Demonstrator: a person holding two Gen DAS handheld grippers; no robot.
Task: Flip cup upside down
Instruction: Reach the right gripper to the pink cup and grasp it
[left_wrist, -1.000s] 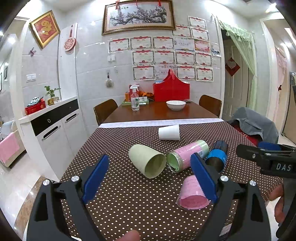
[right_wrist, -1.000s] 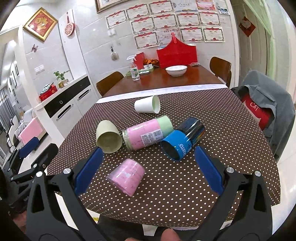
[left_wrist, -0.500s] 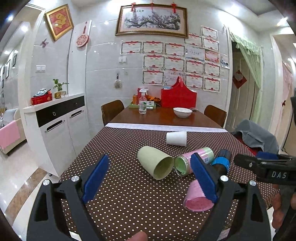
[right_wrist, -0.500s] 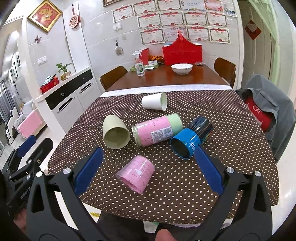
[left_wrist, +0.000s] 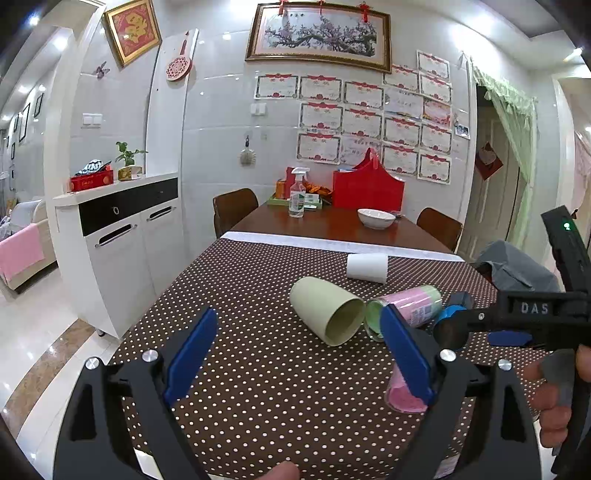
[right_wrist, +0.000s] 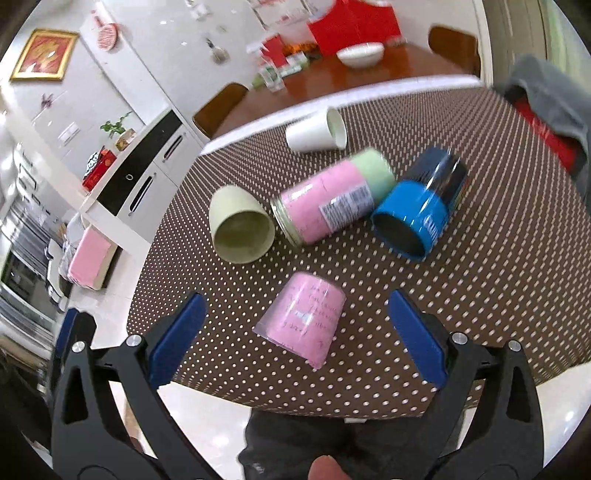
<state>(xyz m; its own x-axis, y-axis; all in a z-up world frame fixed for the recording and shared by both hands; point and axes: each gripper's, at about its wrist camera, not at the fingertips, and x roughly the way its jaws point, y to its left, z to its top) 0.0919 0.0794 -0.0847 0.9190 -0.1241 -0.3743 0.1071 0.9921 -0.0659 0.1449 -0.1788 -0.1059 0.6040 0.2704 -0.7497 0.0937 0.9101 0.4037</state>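
Note:
Several cups lie on their sides on the dotted brown tablecloth (right_wrist: 480, 266). A pink cup (right_wrist: 304, 323) lies nearest, mouth toward me, just ahead of my open right gripper (right_wrist: 295, 332). Behind it lie a pale green cup (right_wrist: 240, 229), a pink-and-green cup (right_wrist: 332, 203), a blue cup (right_wrist: 417, 218) and a white paper cup (right_wrist: 314, 131). In the left wrist view my left gripper (left_wrist: 299, 354) is open and empty above the cloth, left of the pale green cup (left_wrist: 325, 310); the pink cup (left_wrist: 402, 395) is partly hidden behind its right finger.
The right gripper's body (left_wrist: 535, 317) crosses the right side of the left wrist view. A white cabinet (left_wrist: 122, 240) stands left of the table. At the far end are a bowl (left_wrist: 376, 218), a spray bottle (left_wrist: 297, 194) and a red bag (left_wrist: 367, 186). A grey-draped chair (right_wrist: 546, 96) is at right.
My right gripper has tilted down and moved closer to the pink cup, which now lies between its open fingers' line. The left gripper has drifted left and lower. The cups have not moved.

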